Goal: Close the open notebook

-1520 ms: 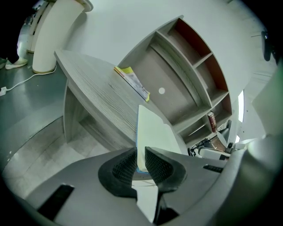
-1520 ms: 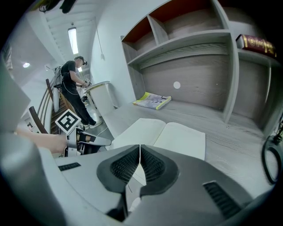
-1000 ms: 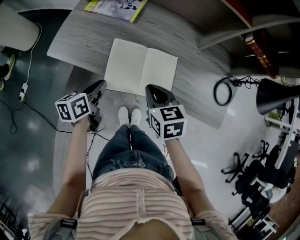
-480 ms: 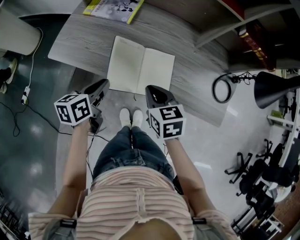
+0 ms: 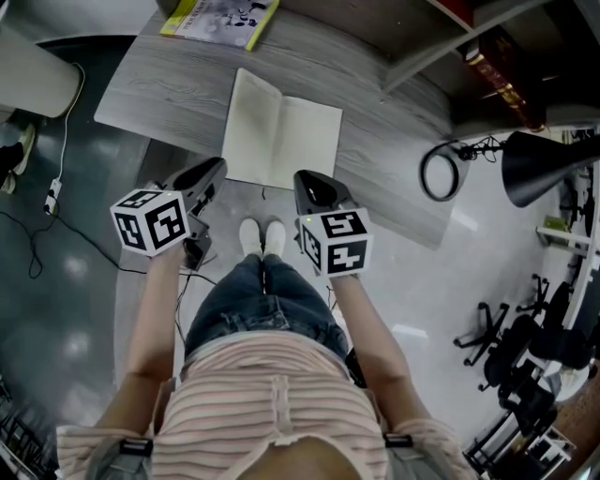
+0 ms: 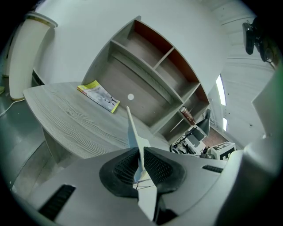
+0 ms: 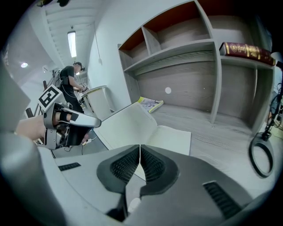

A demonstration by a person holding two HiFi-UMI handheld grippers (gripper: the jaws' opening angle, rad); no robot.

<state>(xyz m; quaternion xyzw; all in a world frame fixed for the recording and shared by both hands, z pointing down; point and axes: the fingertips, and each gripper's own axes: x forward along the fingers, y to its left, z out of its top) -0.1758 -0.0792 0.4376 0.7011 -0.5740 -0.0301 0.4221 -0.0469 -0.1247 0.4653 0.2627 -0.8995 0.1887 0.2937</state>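
Observation:
The open notebook [image 5: 307,141] lies on the grey wooden desk [image 5: 169,84], blank pages up. Its left half [image 5: 251,127] is lifted off the desk and tilts toward the spine. My left gripper [image 5: 217,169] grips that half's front edge, and its jaws are closing on it. In the left gripper view the cover [image 6: 132,128] stands edge-on between the pads of my left gripper [image 6: 140,165]. My right gripper [image 5: 305,178] hovers at the front edge of the right page, shut with nothing held. The right gripper view shows the right gripper [image 7: 139,163], the flat right page [image 7: 172,137] and the raised left half [image 7: 126,121].
A yellow booklet [image 5: 217,17] lies at the desk's far left. A coiled cable [image 5: 441,173] and a black lamp [image 5: 548,159] are to the right. Shelves behind the desk hold a red book [image 7: 245,48]. A white chair back [image 5: 33,66] stands at the left.
The notebook's left half has risen from flat on the desk to a clear tilt, carried up by my left gripper. The right gripper has stayed nearly where it was.

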